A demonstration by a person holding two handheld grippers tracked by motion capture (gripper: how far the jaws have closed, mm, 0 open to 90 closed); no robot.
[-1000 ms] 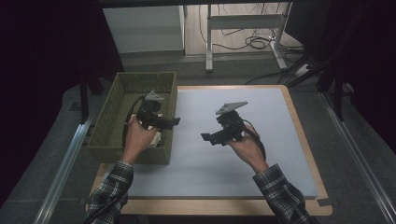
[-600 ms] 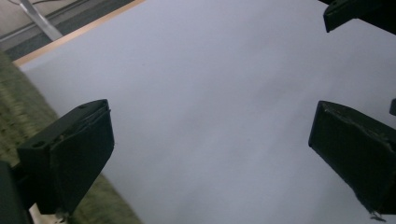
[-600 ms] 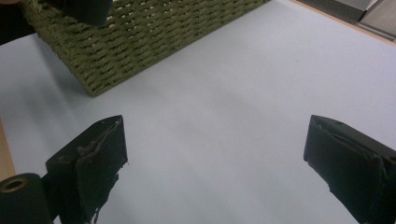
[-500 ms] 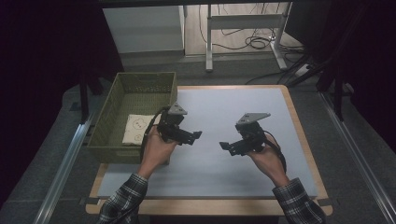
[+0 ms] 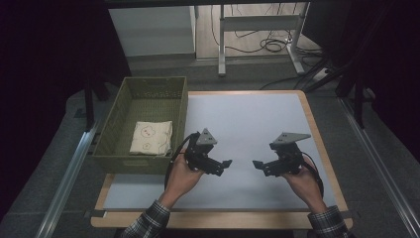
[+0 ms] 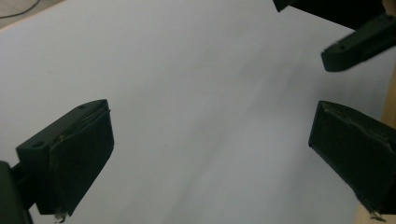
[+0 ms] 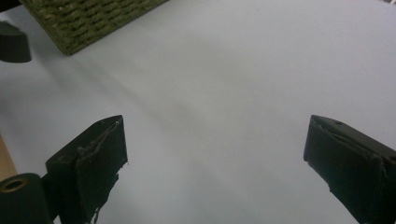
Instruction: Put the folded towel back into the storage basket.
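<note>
**Both grippers empty over the white mat, cloth lying in the basket**

Nearest you: plaid sleeves come in from the bottom edge of the high view. Your left hand (image 5: 181, 176) holds the left gripper (image 5: 224, 164) low over the white mat (image 5: 247, 119), just off the basket's near right corner. Jaws wide apart, nothing between them. In the left gripper view the left gripper (image 6: 205, 158) shows bare mat between its two black pads, and the tip of the other gripper pokes in at top right.

Your right hand (image 5: 303, 182) holds the right gripper (image 5: 258, 165) at about the same depth, tips pointing toward the left one, the two near each other but apart. Jaws also wide apart, nothing held. In the right gripper view the right gripper (image 7: 215, 168) has plain mat between the pads, with the woven basket (image 7: 88, 18) wall at top left.

Farther out: the green woven basket (image 5: 111, 148) sits on the left edge of the desk (image 5: 317, 134), beside the mat. Folded cream cloth (image 5: 151, 138) with small red marks lies flat inside it, in the near half, not touched by either gripper.

Beyond the desk: a white cabinet (image 5: 151, 29), a metal frame leg (image 5: 220, 44) and cables (image 5: 270, 45) on the floor.
</note>
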